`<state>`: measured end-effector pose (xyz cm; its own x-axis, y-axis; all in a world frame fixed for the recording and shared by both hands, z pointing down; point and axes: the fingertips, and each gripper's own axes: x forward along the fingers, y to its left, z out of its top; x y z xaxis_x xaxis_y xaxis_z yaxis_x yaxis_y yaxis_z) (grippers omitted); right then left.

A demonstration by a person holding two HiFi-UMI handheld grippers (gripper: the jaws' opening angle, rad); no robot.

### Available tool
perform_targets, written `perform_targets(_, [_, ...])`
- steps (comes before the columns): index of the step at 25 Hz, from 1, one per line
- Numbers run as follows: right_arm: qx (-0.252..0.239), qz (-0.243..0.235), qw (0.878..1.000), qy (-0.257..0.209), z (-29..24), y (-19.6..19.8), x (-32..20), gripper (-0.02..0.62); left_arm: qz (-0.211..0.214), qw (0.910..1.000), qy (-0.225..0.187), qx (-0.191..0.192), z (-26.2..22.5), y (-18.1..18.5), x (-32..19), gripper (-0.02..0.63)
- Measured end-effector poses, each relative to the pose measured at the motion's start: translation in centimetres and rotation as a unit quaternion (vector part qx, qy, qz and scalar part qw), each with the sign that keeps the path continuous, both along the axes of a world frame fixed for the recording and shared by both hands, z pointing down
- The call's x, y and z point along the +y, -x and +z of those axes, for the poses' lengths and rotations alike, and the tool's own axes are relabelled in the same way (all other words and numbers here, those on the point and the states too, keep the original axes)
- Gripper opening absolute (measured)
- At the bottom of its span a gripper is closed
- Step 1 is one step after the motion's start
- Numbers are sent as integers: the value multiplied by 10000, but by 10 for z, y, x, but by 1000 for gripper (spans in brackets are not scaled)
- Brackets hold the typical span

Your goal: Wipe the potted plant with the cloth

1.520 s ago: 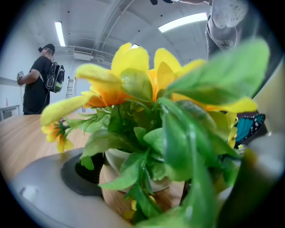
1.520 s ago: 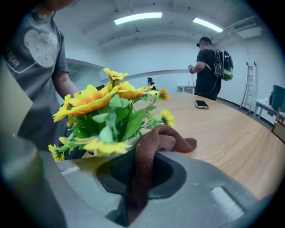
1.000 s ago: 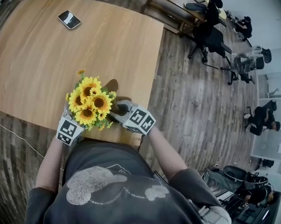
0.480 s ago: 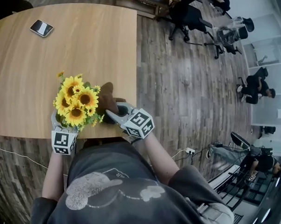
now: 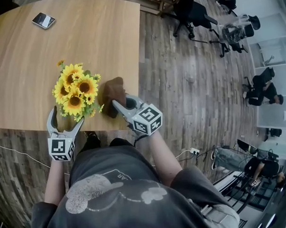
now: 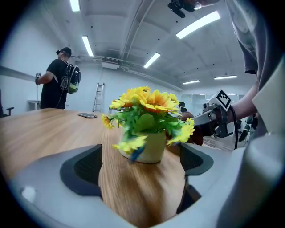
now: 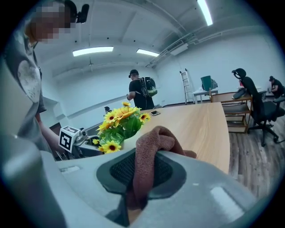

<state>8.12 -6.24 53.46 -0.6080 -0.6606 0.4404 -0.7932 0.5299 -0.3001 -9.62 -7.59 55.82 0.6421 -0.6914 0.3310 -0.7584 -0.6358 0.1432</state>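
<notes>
The right gripper (image 5: 121, 105) was clamped on the brown cloth (image 5: 112, 90). The fabric was bunched between its 2 jaws and bulged out past their tips, close to the right side of the potted plant (image 5: 76, 93). The left gripper (image 5: 64, 120) had its jaws spread wide with only bare tabletop between them. The plant's cream pot (image 6: 151, 146) sat just ahead of those tips, untouched. The yellow sunflowers (image 6: 149, 99) stood upright over green leaves, near the front edge of the wooden table (image 5: 97, 37). A phone (image 5: 43, 20) lay flat, well apart at the table's far left corner. Beyond the table, a person in black with a backpack (image 6: 58, 84) stood in the left gripper view. Office chairs (image 5: 193, 12) stood on the plank floor to the right.
</notes>
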Motion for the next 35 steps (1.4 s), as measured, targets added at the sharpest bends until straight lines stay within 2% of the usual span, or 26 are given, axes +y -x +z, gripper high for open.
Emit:
perform_targets(5, [-208,-207,9995,-144,-8,-7,20,49,-303,9995,-65,-96,-6,-3,33,581])
perform_targets(9, [-389,-387,9981,-272,-18,-21,55,49,-740,9971,-164,-58,-17,-10,71,580])
perform_targets(13, [-475,-535,9964,-450,-27,-41,87,49,-1259,9915,-333,8,-29,-19,108,537])
perform_targets(16, [-546,-657,9947,-566,-32,-52,110,49,-1568,9862,-527,53,-42,-27,133,448])
perform_targets(18, [-563,-728,9937,-642,-35,-60,122,49,-1661,9840,-637,79,-50,-37,146,428])
perform_targets(22, [-586,-902,9915,-739,-42,-71,142,49,-1883,9787,-802,155,-70,-54,167,319])
perform_targets(25, [-593,-1026,9896,-812,-46,-75,158,49,-2033,9748,-888,234,-82,-64,186,220])
perform_targets(28, [-652,-1084,9882,-865,-53,-78,171,49,-2136,9722,-905,311,-90,-70,199,81])
perform_targets(30, [-696,-1144,9872,-868,-56,-78,179,48,-2172,9713,-911,325,-95,-73,206,21])
perform_targets(35, [-671,-1298,9853,-890,-58,-77,195,46,-2016,9744,-944,316,-103,-84,219,18])
